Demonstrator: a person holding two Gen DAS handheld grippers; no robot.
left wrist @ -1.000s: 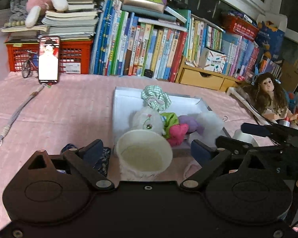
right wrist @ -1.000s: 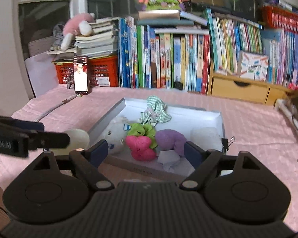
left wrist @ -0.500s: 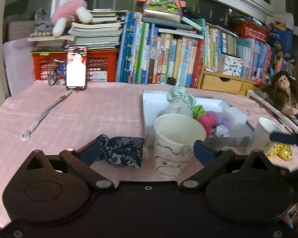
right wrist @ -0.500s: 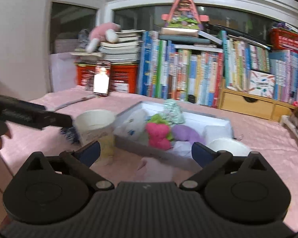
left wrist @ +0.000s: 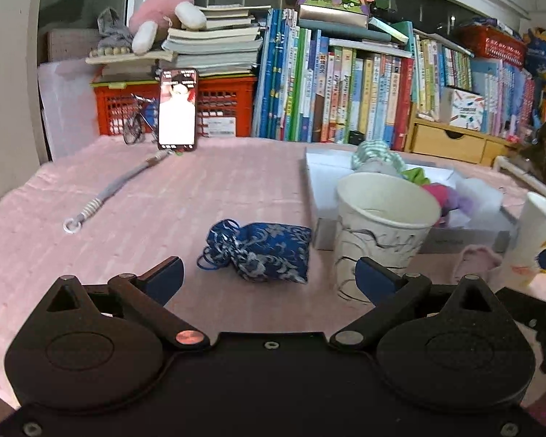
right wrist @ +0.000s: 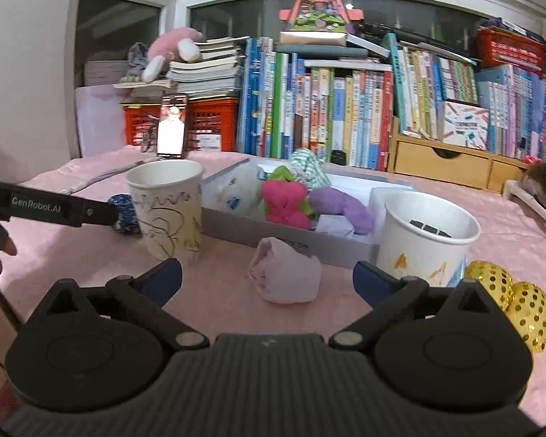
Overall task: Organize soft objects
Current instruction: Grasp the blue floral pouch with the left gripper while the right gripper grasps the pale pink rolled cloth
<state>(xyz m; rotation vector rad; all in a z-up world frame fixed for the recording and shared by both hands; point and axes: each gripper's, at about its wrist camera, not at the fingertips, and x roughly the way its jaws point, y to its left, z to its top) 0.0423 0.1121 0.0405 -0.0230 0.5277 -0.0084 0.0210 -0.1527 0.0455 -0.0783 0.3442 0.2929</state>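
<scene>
On the pink-covered tabletop (left wrist: pixel 207 189), at far left, a grey cord with a ring end (left wrist: pixel 109 196) lies loose, and a phone (left wrist: pixel 177 109) stands upright against a red crate (left wrist: pixel 222 105) at the back. The left gripper (left wrist: pixel 269 278) hovers low over the cloth, jaws spread wide with nothing between the pads; a blue patterned pouch (left wrist: pixel 262 251) lies on the cloth just ahead of them. Just right of the pouch stands a scribbled paper cup (left wrist: pixel 382 233), upright, in front of the near left corner of a shallow white box (right wrist: pixel 345 245). The box holds a white plush (right wrist: pixel 236 193), a pink plush (right wrist: pixel 287 204), a green-striped cloth item (right wrist: pixel 309 171) and a purple plush (right wrist: pixel 342 207). The right gripper (right wrist: pixel 267 278) has just been opening and now stands with jaws at full spread, gripping nothing; a pale pink soft bundle (right wrist: pixel 284 273) lies on the cloth between and just ahead of the pads, untouched. Further right a second paper cup (right wrist: pixel 426 240) stands upright near the box's right corner, with two gold sequinned balls (right wrist: pixel 509 302) just beside it.
</scene>
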